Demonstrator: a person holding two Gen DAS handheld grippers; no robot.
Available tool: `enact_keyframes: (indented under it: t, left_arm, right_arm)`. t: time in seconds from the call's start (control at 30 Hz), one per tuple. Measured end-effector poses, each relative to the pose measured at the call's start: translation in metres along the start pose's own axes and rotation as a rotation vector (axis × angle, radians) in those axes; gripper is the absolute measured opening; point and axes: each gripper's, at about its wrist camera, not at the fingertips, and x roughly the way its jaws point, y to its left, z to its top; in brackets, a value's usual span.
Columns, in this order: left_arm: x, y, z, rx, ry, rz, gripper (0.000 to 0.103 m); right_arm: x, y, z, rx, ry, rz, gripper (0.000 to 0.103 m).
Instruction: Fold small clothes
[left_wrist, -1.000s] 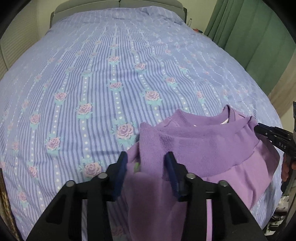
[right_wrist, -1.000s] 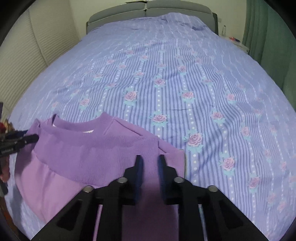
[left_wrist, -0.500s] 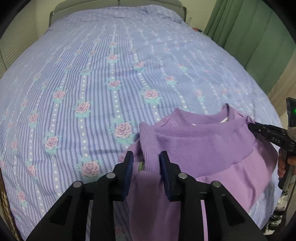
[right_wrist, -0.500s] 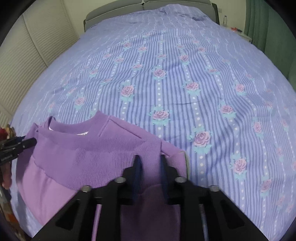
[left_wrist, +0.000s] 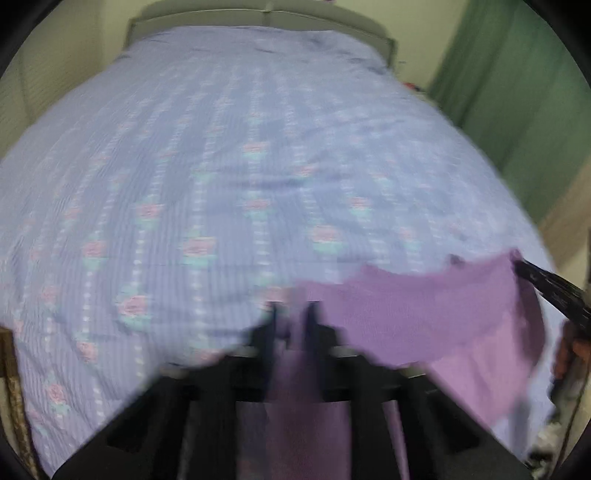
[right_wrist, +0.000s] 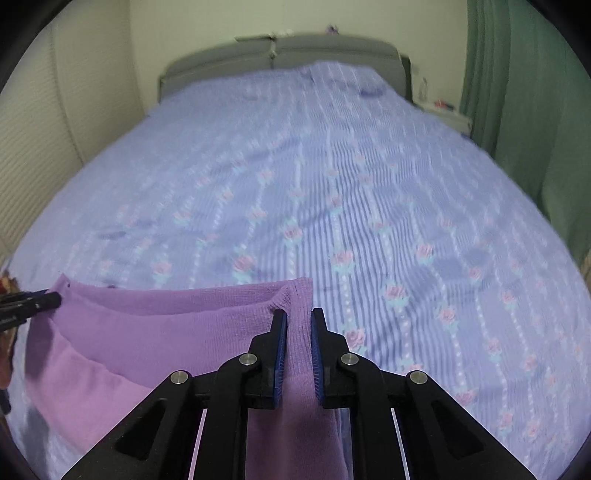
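A small purple knit sweater (left_wrist: 424, 317) hangs stretched between my two grippers above the near end of the bed. My left gripper (left_wrist: 291, 317) is shut on the sweater's left corner; this view is blurred by motion. In the right wrist view the sweater (right_wrist: 177, 332) spreads to the left, and my right gripper (right_wrist: 295, 321) is shut on its right corner, cloth pinched between the blue pads. Each view shows the other gripper's black tip at the sweater's far corner: right gripper (left_wrist: 546, 288), left gripper (right_wrist: 33, 302). A lighter purple layer sags below the ribbed edge.
The bed (right_wrist: 351, 177) under a blue striped bedspread with pink roses fills both views. A grey headboard (right_wrist: 280, 48) stands at the far end. Green curtains (right_wrist: 524, 110) hang on the right, a pale wall with a louvred door on the left.
The left jaws closed onto the sweater's corner. Both grippers lifted the sweater off the bedspread, and its top edge now hangs stretched between them. The views tilted up toward the headboard.
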Motion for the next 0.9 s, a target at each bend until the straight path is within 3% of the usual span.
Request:
enact_keyframes:
  t: [0.1,0.2,0.3,0.33,0.4,0.43,0.47,0.5,0.6,0.7,0.8,0.9]
  left_arm:
    - [0.014,0.007,-0.006,-0.008,0.046,0.009,0.005]
    - [0.01,0.009,-0.012,0.003,0.034,0.003,0.005]
    - [-0.01,0.01,-0.015,0.004,0.001,0.024,0.007]
    - [-0.024,0.009,-0.018,0.022,-0.034,0.054,0.012]
    - [-0.045,0.004,-0.025,0.053,-0.076,0.098,0.034]
    - [-0.057,0.003,-0.03,0.056,-0.103,0.095,0.05]
    - [-0.069,0.003,-0.038,0.054,-0.129,0.078,0.052]
    - [-0.081,0.002,-0.05,0.049,-0.152,0.065,0.052]
    - [-0.107,0.004,-0.089,-0.013,-0.181,0.033,0.053]
    - [-0.113,0.008,-0.116,-0.116,-0.156,-0.056,0.053]
    - [-0.114,0.004,-0.14,-0.159,-0.16,-0.055,0.053]
    - [-0.099,0.003,-0.152,-0.239,-0.1,-0.138,0.053]
  right_arm:
    - [0.031,0.002,-0.009,0.002,0.07,-0.039,0.013]
    - [0.044,0.005,-0.018,0.017,0.093,-0.054,0.014]
    - [0.045,0.007,-0.015,0.03,0.104,-0.062,0.027]
    - [0.043,0.009,-0.013,0.031,0.107,-0.062,0.034]
    - [0.024,0.015,-0.009,0.028,0.071,-0.1,0.04]
    - [0.006,0.018,-0.009,0.018,0.024,-0.116,0.048]
    - [-0.008,0.019,-0.01,0.016,-0.009,-0.138,0.054]
    - [-0.022,0.021,-0.014,0.019,-0.034,-0.163,0.062]
    - [-0.069,0.025,-0.038,0.049,-0.132,-0.178,0.062]
    - [-0.102,0.017,-0.072,0.152,-0.19,-0.138,0.064]
    - [-0.111,0.003,-0.102,0.262,-0.197,-0.12,0.065]
    - [-0.107,-0.012,-0.134,0.396,-0.159,-0.074,0.065]
